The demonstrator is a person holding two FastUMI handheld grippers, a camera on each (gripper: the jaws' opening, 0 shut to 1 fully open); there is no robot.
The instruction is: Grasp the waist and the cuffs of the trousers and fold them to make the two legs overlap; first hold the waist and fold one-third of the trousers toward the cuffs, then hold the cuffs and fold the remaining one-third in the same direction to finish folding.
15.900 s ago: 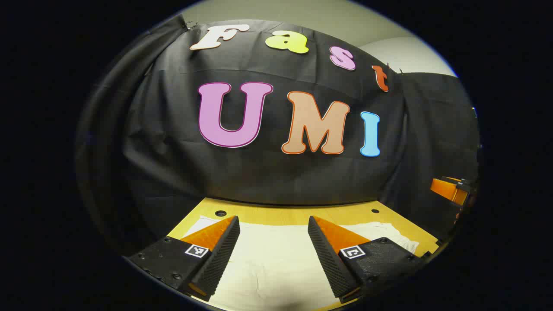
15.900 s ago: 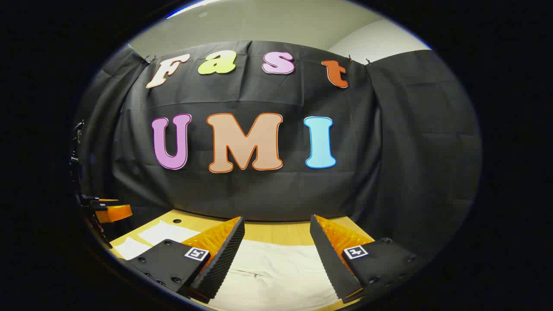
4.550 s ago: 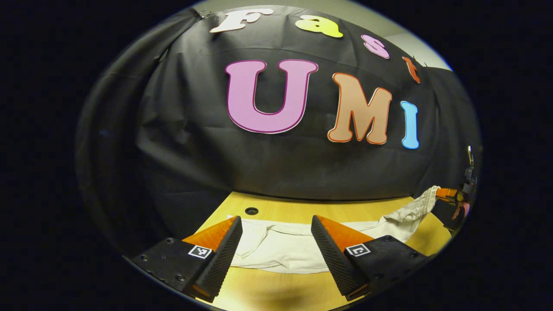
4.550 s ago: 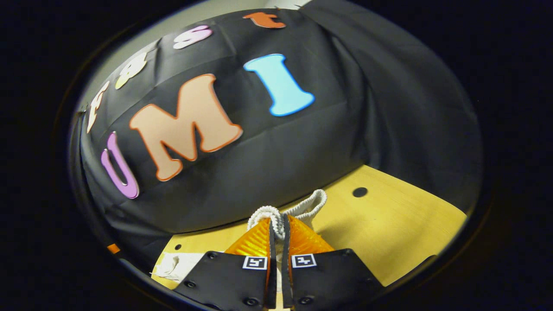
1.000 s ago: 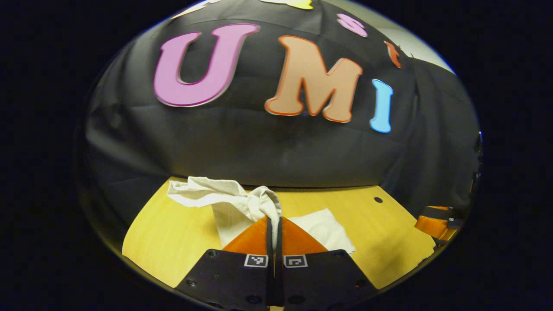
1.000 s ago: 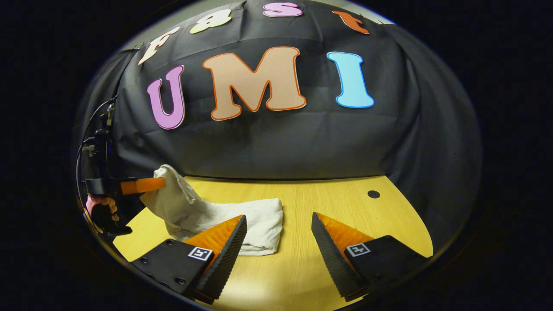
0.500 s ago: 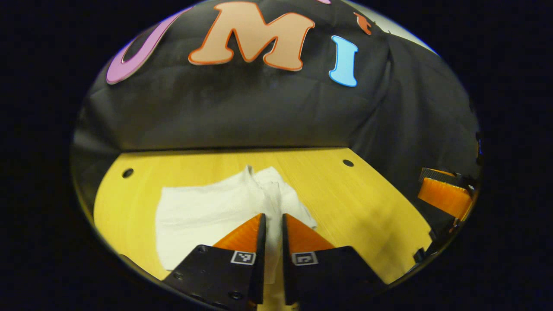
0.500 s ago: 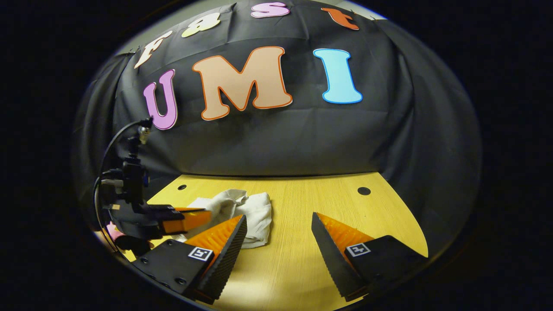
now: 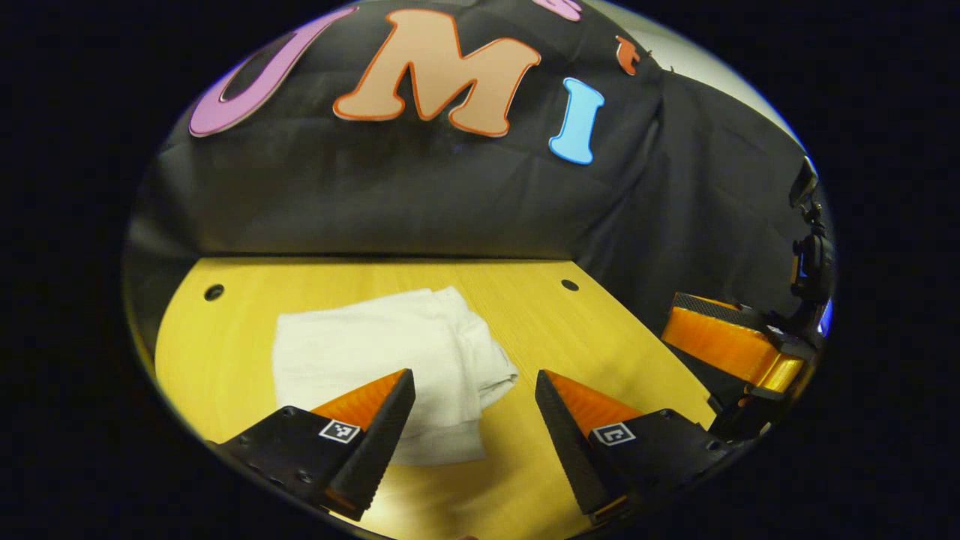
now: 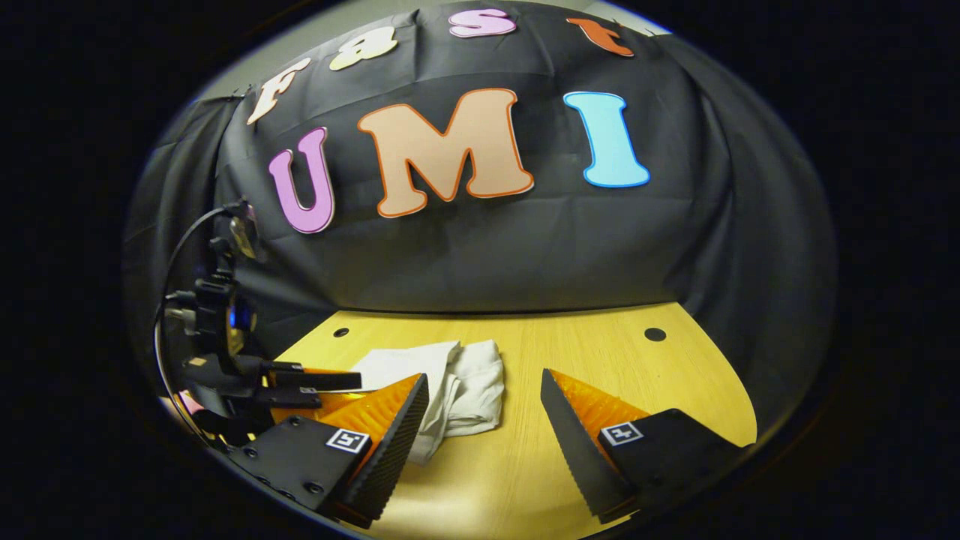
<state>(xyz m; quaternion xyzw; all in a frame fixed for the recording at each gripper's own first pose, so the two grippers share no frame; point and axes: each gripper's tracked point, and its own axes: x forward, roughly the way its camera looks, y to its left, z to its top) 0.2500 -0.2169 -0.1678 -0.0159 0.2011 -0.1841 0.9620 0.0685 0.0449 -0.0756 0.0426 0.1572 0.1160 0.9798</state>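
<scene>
Trousers (image 9: 390,360) lie folded on the table (image 9: 600,330), just ahead of our spread left gripper (image 9: 472,420); the right gripper (image 10: 484,427) gapes too, bundle beside its left finger. We judge folding done; we back off straight, snagging no edge.

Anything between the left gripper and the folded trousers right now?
Nothing visible. The left gripper is open, and the folded trousers lie on the bare wooden table just ahead of its fingers. The right gripper, also open, sits off to the side, not between them.
</scene>
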